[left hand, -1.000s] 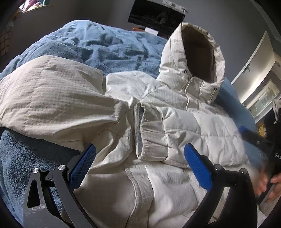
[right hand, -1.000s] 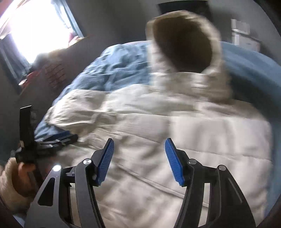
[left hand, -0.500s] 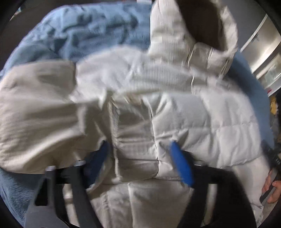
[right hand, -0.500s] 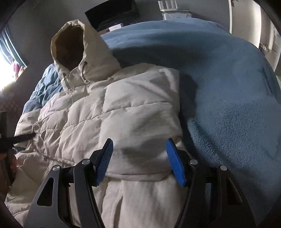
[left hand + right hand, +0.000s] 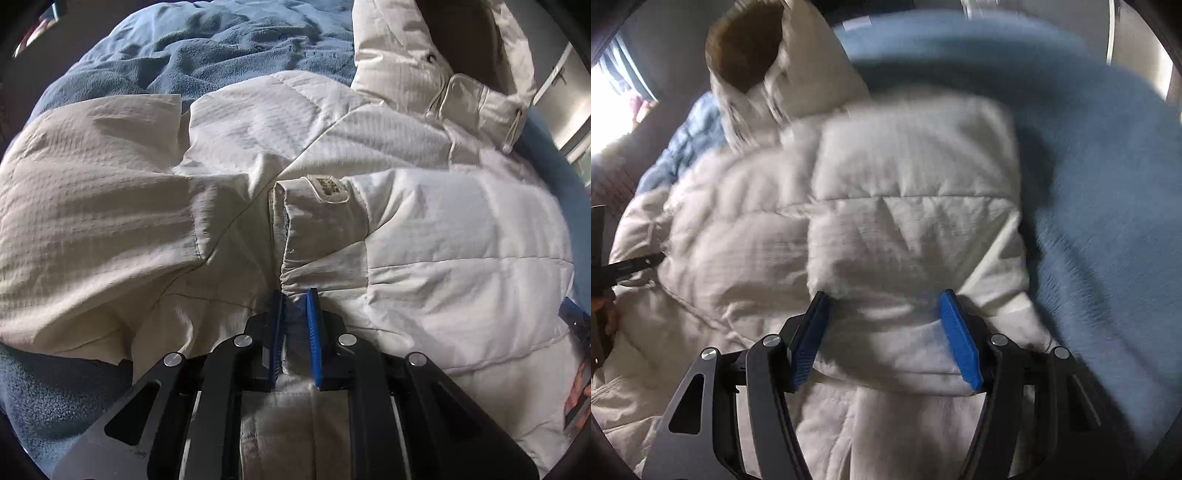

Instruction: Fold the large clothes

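Note:
A cream hooded puffer jacket (image 5: 443, 229) lies front up on a blue blanket (image 5: 221, 48), hood (image 5: 424, 55) at the far end, both sleeves folded in over the body. My left gripper (image 5: 295, 295) is shut on the sleeve cuff (image 5: 317, 236) at its near edge. In the right wrist view the same jacket (image 5: 905, 221) fills the middle. My right gripper (image 5: 884, 295) is open, its fingers either side of the folded sleeve's near edge (image 5: 886, 354), low against the fabric.
The blue blanket (image 5: 1108, 206) covers the bed to the right of the jacket. A bright window (image 5: 605, 110) is at the far left. The left gripper's black body (image 5: 624, 266) shows at the left edge of the right wrist view.
My left gripper dropped onto the sleeve cuff and closed on it. My right gripper moved forward and down over the folded right sleeve, still open.

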The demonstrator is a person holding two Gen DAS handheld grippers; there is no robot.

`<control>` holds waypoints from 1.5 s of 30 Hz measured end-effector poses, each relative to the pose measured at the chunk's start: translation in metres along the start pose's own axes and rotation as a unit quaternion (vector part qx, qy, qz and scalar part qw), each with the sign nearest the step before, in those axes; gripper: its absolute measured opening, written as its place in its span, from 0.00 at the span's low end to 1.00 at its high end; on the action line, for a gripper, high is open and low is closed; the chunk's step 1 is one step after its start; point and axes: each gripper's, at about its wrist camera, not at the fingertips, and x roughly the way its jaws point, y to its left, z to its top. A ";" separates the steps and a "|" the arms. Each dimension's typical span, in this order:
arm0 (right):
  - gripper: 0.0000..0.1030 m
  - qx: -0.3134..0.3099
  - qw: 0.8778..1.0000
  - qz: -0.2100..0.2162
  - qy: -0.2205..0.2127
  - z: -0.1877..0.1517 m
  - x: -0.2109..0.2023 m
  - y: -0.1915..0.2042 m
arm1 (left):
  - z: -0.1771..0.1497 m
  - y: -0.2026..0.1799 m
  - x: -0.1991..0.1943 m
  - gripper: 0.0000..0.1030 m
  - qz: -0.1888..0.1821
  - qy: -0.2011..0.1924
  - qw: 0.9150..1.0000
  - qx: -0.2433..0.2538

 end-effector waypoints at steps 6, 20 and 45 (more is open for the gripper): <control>0.75 -0.007 1.000 0.010 -0.026 -0.001 0.001 0.005 | -0.002 -0.004 -0.003 0.14 -0.002 -0.015 1.000 0.010; 0.93 0.068 0.984 -0.004 -0.165 -0.003 -0.049 -0.016 | -0.027 -0.015 -0.105 0.94 0.008 -0.195 0.980 0.045; 0.93 -0.044 0.978 -0.036 -0.202 -0.008 -0.067 0.035 | -0.075 0.270 -0.125 0.94 0.011 -0.166 0.967 -0.193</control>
